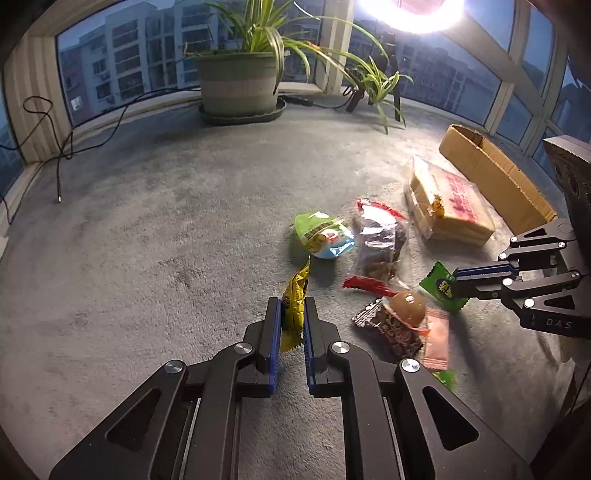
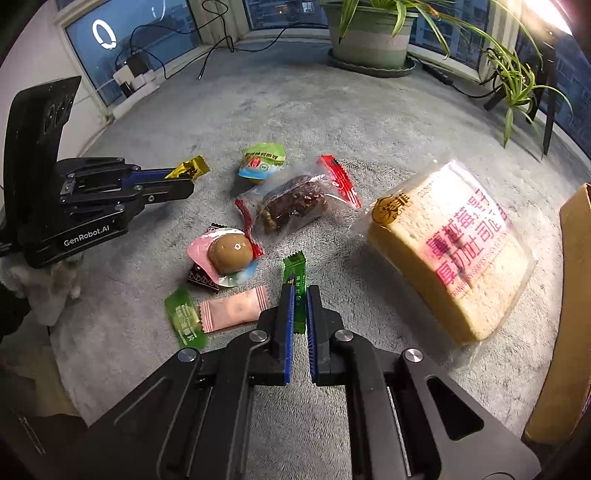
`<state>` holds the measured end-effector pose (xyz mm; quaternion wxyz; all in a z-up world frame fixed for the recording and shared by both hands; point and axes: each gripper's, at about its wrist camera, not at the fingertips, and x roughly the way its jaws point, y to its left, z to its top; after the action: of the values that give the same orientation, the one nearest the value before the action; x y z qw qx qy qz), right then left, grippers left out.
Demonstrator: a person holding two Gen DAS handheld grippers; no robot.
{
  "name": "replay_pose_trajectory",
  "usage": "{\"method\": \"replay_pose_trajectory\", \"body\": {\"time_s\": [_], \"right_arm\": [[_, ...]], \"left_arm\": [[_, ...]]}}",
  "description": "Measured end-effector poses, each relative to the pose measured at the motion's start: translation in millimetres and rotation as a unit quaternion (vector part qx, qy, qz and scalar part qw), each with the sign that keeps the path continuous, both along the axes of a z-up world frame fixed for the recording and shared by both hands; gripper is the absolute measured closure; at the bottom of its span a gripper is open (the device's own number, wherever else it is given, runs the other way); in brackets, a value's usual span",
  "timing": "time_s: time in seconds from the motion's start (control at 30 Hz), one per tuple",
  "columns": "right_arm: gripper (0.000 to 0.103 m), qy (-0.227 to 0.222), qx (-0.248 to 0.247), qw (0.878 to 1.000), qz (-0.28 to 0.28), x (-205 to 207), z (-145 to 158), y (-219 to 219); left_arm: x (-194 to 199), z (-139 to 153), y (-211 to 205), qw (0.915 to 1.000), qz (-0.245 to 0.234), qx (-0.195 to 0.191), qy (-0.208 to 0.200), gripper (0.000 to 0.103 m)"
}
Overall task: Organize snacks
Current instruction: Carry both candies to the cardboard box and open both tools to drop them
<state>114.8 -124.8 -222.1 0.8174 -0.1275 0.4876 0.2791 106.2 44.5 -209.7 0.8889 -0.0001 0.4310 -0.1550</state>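
My left gripper [image 1: 291, 304] is shut on a yellow snack packet [image 1: 295, 295], seen from the right wrist view too [image 2: 190, 169]. My right gripper [image 2: 299, 291] is shut on a green snack packet [image 2: 295, 269], also in the left wrist view [image 1: 441, 286]. On the grey carpet lie a green-blue jelly cup [image 2: 263, 162], a red-edged clear bag of dark snacks [image 2: 295, 201], a packed brown egg [image 2: 229, 254] on a dark wrapper, a pink packet [image 2: 234, 308], another green packet [image 2: 183, 317] and a large bread bag [image 2: 454, 247].
A cardboard box [image 1: 495, 177] lies at the right, beyond the bread. A potted plant [image 1: 240, 85] and a smaller plant [image 1: 380, 85] stand by the windows. Cables [image 1: 62, 147] trail along the left wall. A bright lamp [image 1: 410, 11] shines overhead.
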Motion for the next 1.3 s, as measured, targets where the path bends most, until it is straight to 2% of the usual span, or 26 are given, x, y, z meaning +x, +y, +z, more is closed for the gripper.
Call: {"method": "replay_pose_trajectory", "body": {"time_s": [0.27,0.6,0.93,1.3], "right_arm": [[0.098,-0.023,0.01,1.0,-0.001,-9.7,19.8,-5.4],[0.098,-0.06,0.029,0.997,-0.027,-13.1,61.2,-38.7],[0.098,-0.109,0.039,0.991,-0.073,-8.3,105.7,-115.0],[0.098,-0.134,0.043,0.98,-0.138,21.6,136.1,-230.9]], "left_arm": [[-7.0,14.3,-6.7,0.9999,-0.003,-0.006,-0.014,0.093],[-14.4,47.3,-33.2,0.9984,-0.021,-0.017,-0.049,0.093],[-8.7,84.5,-100.9,0.9937,-0.055,-0.043,-0.087,0.093],[19.0,110.9,-203.7,0.9868,-0.093,-0.068,-0.114,0.093]]}}
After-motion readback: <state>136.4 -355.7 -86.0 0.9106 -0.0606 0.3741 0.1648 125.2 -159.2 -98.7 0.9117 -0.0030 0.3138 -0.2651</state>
